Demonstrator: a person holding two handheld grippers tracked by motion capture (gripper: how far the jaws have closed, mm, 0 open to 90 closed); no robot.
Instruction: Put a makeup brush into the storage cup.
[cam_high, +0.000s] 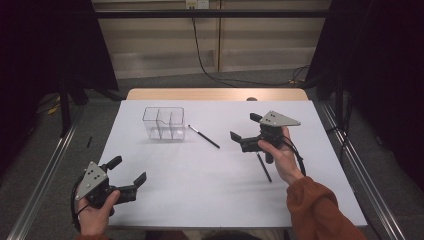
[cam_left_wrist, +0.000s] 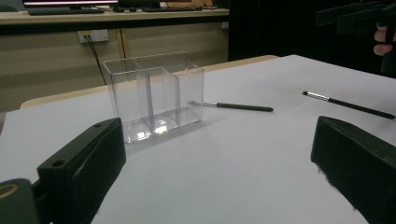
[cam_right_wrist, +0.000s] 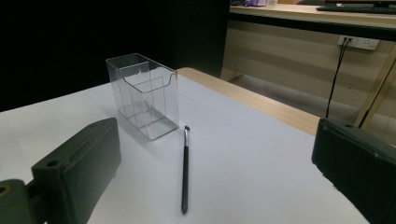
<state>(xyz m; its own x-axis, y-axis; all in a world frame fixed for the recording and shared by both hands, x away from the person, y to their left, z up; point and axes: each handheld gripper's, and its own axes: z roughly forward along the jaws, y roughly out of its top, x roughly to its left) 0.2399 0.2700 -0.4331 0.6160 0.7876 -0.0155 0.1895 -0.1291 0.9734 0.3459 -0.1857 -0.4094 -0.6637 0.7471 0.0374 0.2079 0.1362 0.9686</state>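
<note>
The right gripper (cam_high: 243, 131) hovers, fingers apart, facing the nearer brush (cam_right_wrist: 185, 172) lying beside the clear organiser (cam_right_wrist: 144, 95); better to descend level and straddle its handle; the left gripper (cam_high: 127, 170) waits, fingers apart.

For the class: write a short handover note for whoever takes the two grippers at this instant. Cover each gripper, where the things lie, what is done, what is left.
Left gripper: open, holding nothing, at the near left of the table.
Right gripper: open, holding nothing, raised right of centre.
Clear organiser: upright at the far left, its compartments look bare.
Near brush: flat on the table by the right hand.
Far brush: flat, just right of the organiser, apart from it.
Done: no brush moved into the organiser.
Left: likely pick up each brush and stand it in a compartment.
</note>
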